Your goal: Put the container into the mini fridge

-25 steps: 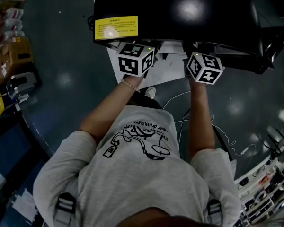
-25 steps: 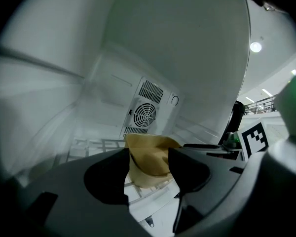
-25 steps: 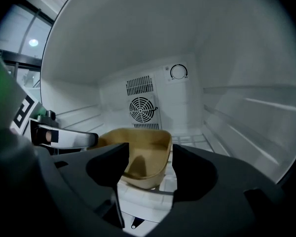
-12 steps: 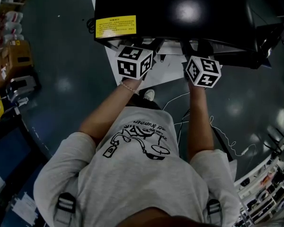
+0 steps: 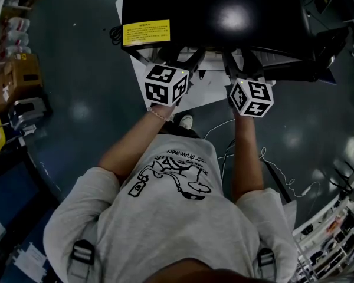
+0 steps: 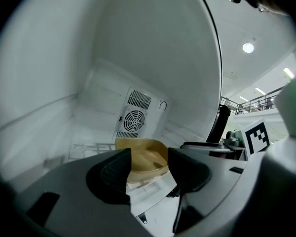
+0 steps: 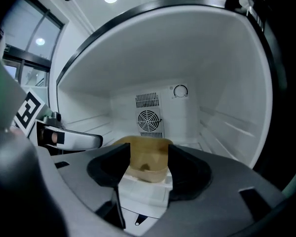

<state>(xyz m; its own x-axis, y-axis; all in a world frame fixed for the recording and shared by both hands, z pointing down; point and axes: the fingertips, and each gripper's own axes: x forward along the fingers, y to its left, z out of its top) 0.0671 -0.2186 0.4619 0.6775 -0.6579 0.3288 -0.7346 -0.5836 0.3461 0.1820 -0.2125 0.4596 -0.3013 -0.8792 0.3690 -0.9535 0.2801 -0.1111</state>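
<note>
The left gripper (image 6: 149, 168) has drawn back from the mini fridge (image 5: 224, 16) over the last second. Seen from above, its marker cube (image 5: 165, 84) now sits further out from the fridge's front edge, toward the person, and more of the gripper's body shows between the cube and the fridge. Its jaws stand apart and pinch nothing.

Beyond those tips, inside the fridge, rests the tan container (image 6: 148, 157). It sits low in the white interior, in front of the fan grille (image 7: 149, 118) on the fridge's back wall. It looks upright and neither gripper seems to touch it, though its lower edge is hidden behind the jaws.

The right gripper (image 7: 149, 169) has come back from the fridge by about as much. Its jaws too are spread, with only the container showing past them, deeper in the fridge.

Judged from this, the container is already placed and let go, and both grippers are backing out of the fridge's opening. What seems left is to clear that opening without knocking the container. It sits close behind the tips, so a straight pull away from the fridge looks safest.
</note>
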